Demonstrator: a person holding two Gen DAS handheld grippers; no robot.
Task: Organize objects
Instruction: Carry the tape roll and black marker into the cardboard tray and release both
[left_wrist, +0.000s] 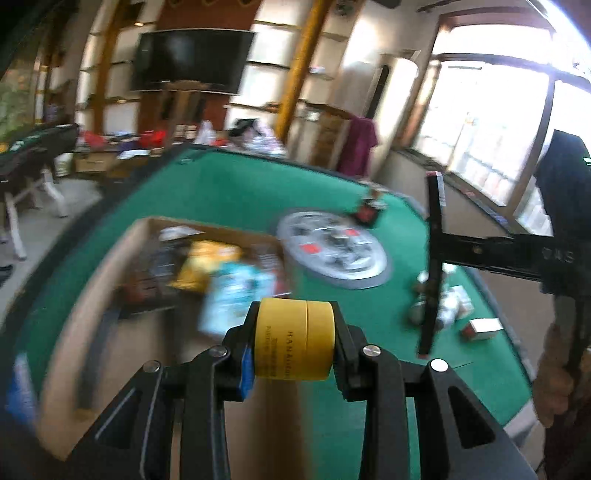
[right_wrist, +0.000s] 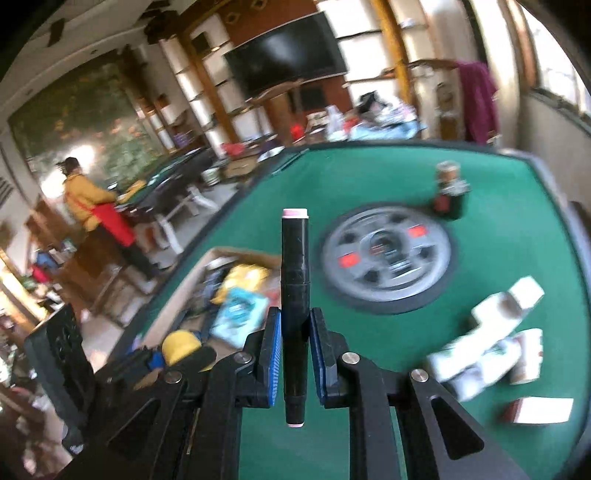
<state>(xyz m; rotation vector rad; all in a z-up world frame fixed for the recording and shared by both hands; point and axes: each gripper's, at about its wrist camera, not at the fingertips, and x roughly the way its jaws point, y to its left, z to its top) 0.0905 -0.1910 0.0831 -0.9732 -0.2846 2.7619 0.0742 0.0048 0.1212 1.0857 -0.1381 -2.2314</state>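
Note:
My left gripper (left_wrist: 295, 341) is shut on a yellow tape roll (left_wrist: 294, 339), held above the near end of an open cardboard box (left_wrist: 110, 280). The box lies on the green table (left_wrist: 240, 192) and holds several packets, blurred. My right gripper (right_wrist: 295, 354) is shut on a black marker (right_wrist: 294, 295) with pale pink end caps, standing upright between the blue pads. In the left wrist view the right gripper (left_wrist: 430, 295) and the marker (left_wrist: 434, 236) show at the right, over the table. In the right wrist view the left gripper with the yellow tape roll (right_wrist: 181, 345) sits low at the left.
A round grey hub (right_wrist: 386, 258) with red buttons lies in the table's middle. A dark jar (right_wrist: 450, 192) stands behind it. White bottles and small boxes (right_wrist: 491, 343) lie at the right. A person in a yellow jacket (right_wrist: 88, 199) stands far left by another table.

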